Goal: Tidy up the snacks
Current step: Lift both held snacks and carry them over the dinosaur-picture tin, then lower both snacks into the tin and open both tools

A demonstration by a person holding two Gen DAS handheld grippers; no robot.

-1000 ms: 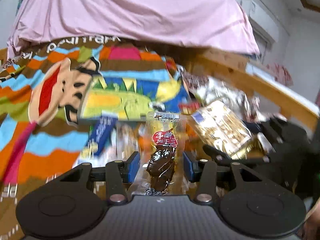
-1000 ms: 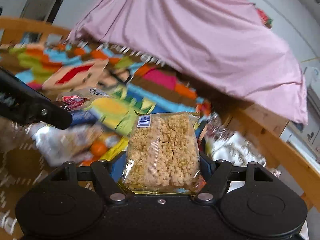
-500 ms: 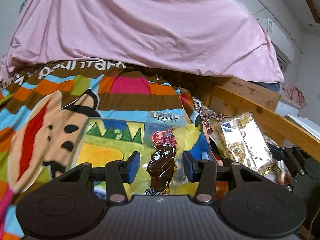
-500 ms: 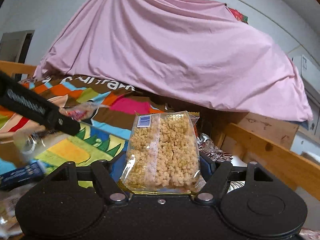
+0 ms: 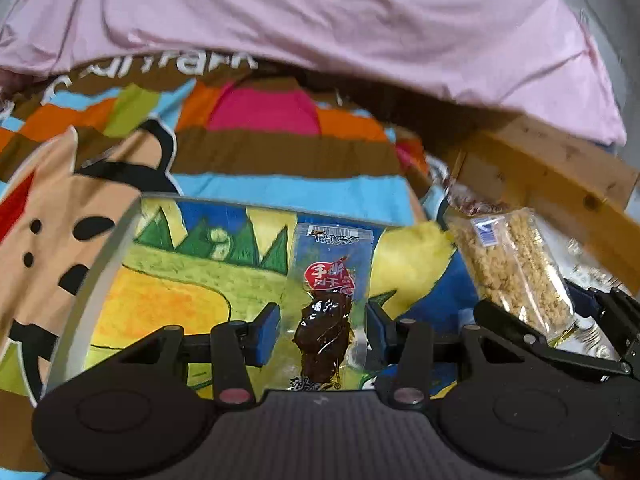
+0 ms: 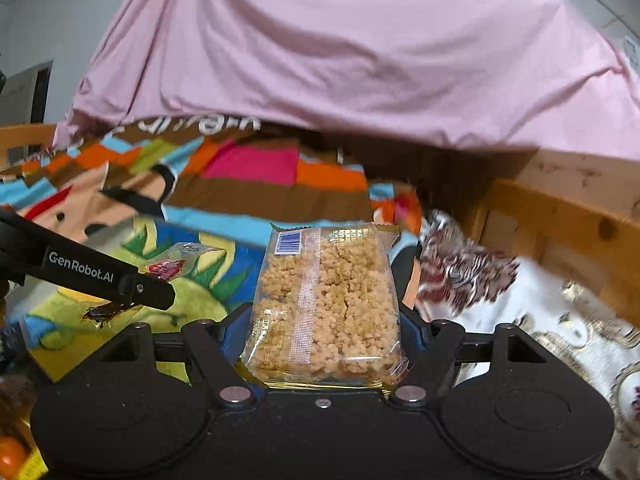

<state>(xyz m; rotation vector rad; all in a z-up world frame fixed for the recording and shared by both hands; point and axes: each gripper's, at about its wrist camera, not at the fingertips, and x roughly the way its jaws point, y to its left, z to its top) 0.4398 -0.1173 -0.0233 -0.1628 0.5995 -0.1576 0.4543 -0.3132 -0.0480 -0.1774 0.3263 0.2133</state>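
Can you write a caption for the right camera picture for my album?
Right gripper holding a rice cracker pack over a colourful blanket.

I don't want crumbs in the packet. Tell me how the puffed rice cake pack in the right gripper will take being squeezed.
The rice cake pack looks brittle: its clumped grains already show cracks, so a hard squeeze would probably crumble it. It is probably light for its size, being airy grains. The glossy clear wrapper may slip between the right gripper fingers, which hold it only near the bottom edge.
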